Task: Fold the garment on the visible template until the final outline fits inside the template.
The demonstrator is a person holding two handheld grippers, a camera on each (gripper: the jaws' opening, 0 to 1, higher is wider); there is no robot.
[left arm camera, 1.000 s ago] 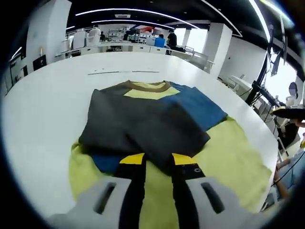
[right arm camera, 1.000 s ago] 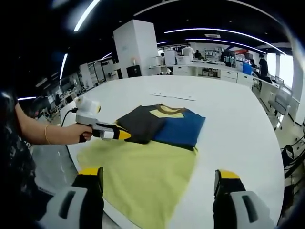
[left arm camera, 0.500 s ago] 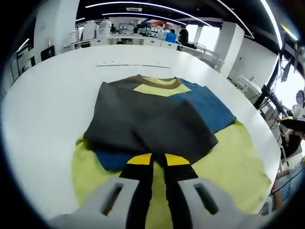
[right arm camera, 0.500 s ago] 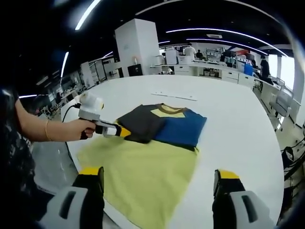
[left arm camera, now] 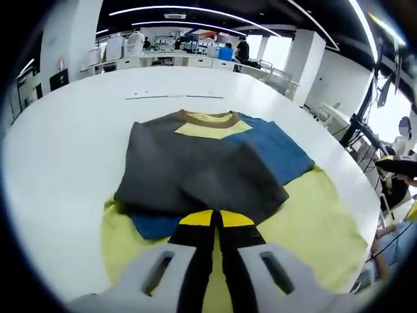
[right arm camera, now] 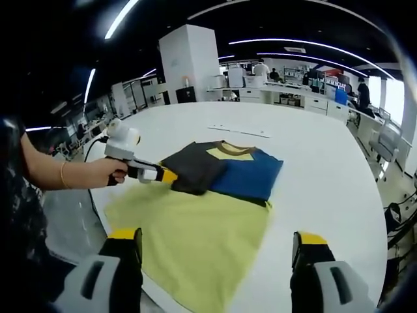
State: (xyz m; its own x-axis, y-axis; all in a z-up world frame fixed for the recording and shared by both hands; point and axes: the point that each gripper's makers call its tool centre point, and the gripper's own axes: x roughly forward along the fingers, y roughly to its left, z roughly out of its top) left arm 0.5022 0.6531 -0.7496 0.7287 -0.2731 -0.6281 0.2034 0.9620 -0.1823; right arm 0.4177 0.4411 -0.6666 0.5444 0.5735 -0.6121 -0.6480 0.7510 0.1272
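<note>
Shirt (left arm camera: 208, 163) lay partly folded on a white counter (left arm camera: 58, 143), its upper part a compact block of dark grey and blue with a tan collar and a yellow patch at the neck, and its lower part a broad yellow spread reaching toward the near counter edge. In the left gripper view the left claw (left arm camera: 215, 218) sat low at the bottom, its 2 yellow-tipped jaws brought together with almost no gap, right at the near hem of the dark grey flap. The tips touched or overlapped that hem, but whether cloth was pinched between them could not be told. The yellow lower part of the shirt lay under and on both sides of the jaws.

In the right gripper view the right claw (right arm camera: 215, 240) was held above the near counter edge with its 2 jaws spread wide and nothing between them. The yellow lower part of the shirt (right arm camera: 195, 222) lay between and beyond the jaws, and the folded grey and blue block lay farther off, well apart from the tips. The left claw (right arm camera: 166, 175) came in from the left of that view, gripped by a person's hand (right arm camera: 107, 173) with a thin bracelet at the wrist, its yellow tips meeting the left corner of the grey flap. A thin dark line (right arm camera: 238, 131) was marked on the counter beyond the collar.
</note>
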